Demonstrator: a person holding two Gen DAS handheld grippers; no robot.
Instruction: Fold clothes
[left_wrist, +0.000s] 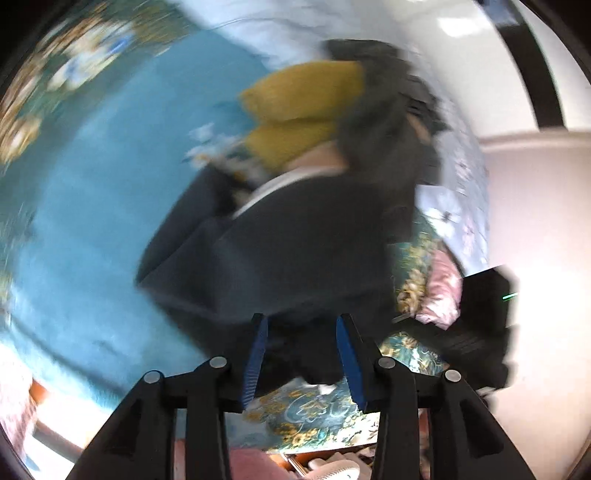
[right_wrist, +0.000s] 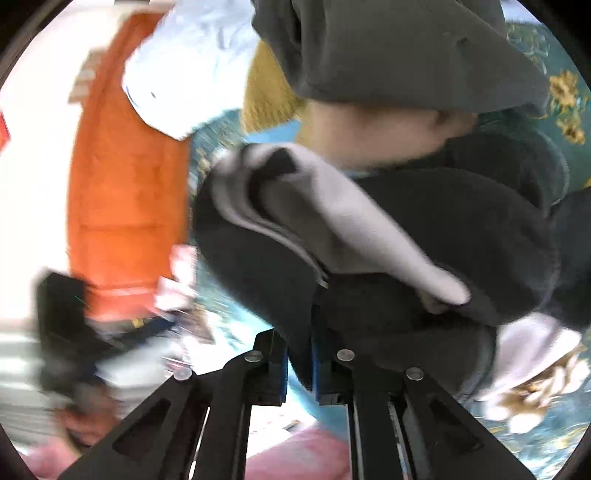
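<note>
A dark garment (left_wrist: 295, 251) with a pale grey lining lies on the teal bedspread (left_wrist: 96, 206), blurred in the left wrist view. My left gripper (left_wrist: 301, 319) hovers over its near edge, open, its blue pads (left_wrist: 256, 354) apart and pressing on nothing. In the right wrist view the same dark garment (right_wrist: 436, 229) shows its grey lining (right_wrist: 351, 221) folded outward. My right gripper (right_wrist: 299, 343) is shut on an edge of this dark fabric, which hangs between the blue pads (right_wrist: 317, 365).
A yellow garment (left_wrist: 303, 96) and a dark pile (left_wrist: 384, 110) lie beyond, with a grey-green garment (right_wrist: 388, 48) and a pale blue one (right_wrist: 184, 66). An orange panel (right_wrist: 125, 177) stands at left. The bedspread's floral border (left_wrist: 317, 410) and a pink cushion (left_wrist: 443, 291) lie close by.
</note>
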